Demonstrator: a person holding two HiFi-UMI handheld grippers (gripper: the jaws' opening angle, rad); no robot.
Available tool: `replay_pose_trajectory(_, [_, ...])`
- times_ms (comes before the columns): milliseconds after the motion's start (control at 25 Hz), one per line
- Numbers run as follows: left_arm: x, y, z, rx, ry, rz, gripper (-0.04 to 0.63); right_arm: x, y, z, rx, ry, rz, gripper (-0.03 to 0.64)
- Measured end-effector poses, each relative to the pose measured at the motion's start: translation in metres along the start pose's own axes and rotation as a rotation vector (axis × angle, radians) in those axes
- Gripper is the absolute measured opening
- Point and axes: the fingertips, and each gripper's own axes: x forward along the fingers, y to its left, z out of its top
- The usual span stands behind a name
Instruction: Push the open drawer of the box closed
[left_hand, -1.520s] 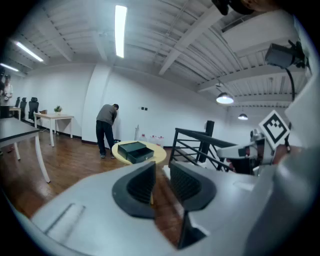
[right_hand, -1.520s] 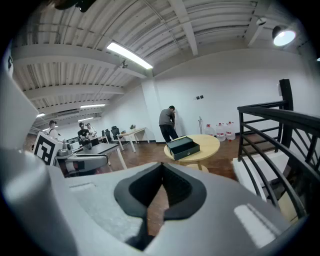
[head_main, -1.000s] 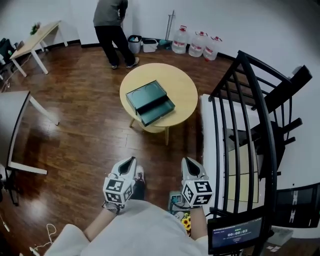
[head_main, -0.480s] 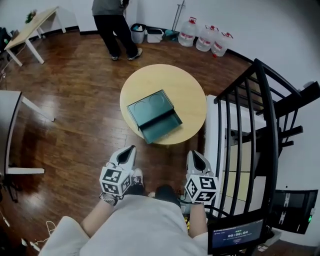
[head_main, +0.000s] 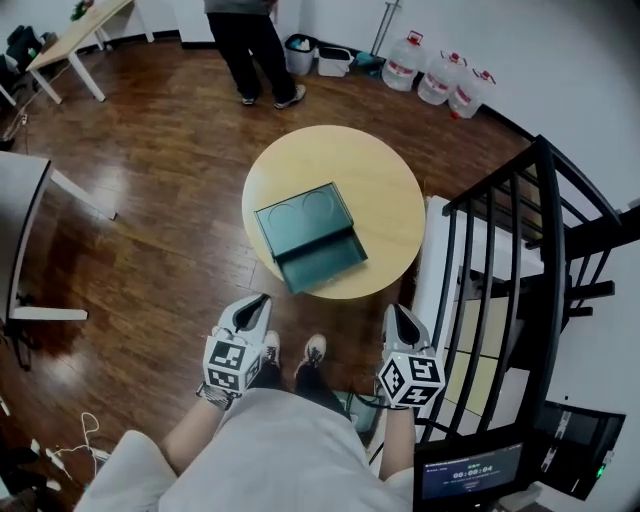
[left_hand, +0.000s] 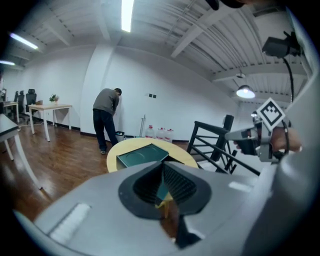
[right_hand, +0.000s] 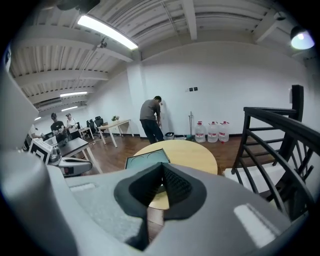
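Two grippers, both empty, frame the approach step. At left, the left gripper (head_main: 258, 302), at 7 o'clock of the round table (head_main: 400, 185), has its jaws pressed together on nothing. At centre, the dark green box (head_main: 303, 212) lies on the tabletop, its drawer (head_main: 322, 262) pulled out toward 5 o'clock, facing me. At right, the right gripper (head_main: 393, 311), at 5 o'clock of the table, is likewise closed and empty. Neither touches the box. I judge the next move thus: bring one closed tip to the drawer front and press toward 11 o'clock, perhaps bracing the box behind.

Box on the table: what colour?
Dark teal; the box shows best in the head view.
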Motion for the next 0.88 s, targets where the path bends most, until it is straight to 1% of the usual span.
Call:
replay_pose_trajectory(80, [0.005,0.001,-0.007,0.029,0.012,0.028,0.064,0.005,-0.004,-0.006,0.01,0.012,0.008,0.003])
replay_pose_trajectory(160, [0.01,0.002,-0.017,0.059,0.029,0.041,0.13,0.01,-0.004,-0.016,-0.003,0.048,0.008,0.003])
replay_pose_trajectory(240, [0.017,-0.002,-0.034,0.074,0.063,0.03,0.211,0.015,-0.003,-0.025,-0.003,0.08,0.015,0.003])
replay_pose_trajectory(320, [0.026,-0.007,-0.049,0.075,0.106,0.007,0.269,0.019,-0.001,-0.03,-0.001,0.098,0.026,0.003])
replay_pose_trajectory(400, [0.036,-0.008,-0.062,0.076,0.138,0.003,0.33,0.02,0.002,-0.034,-0.016,0.111,0.034,0.003])
replay_pose_trajectory(600, [0.059,0.002,-0.092,0.104,0.183,0.031,0.381,0.027,0.003,-0.051,-0.063,0.148,0.042,0.003])
replay_pose_trajectory(760, [0.077,0.013,-0.109,0.122,0.21,0.049,0.387,0.052,0.009,-0.069,-0.1,0.182,0.06,0.003])
replay_pose_trajectory(880, [0.084,0.01,-0.131,0.117,0.233,0.058,0.388,0.06,0.011,-0.085,-0.125,0.214,0.064,0.003])
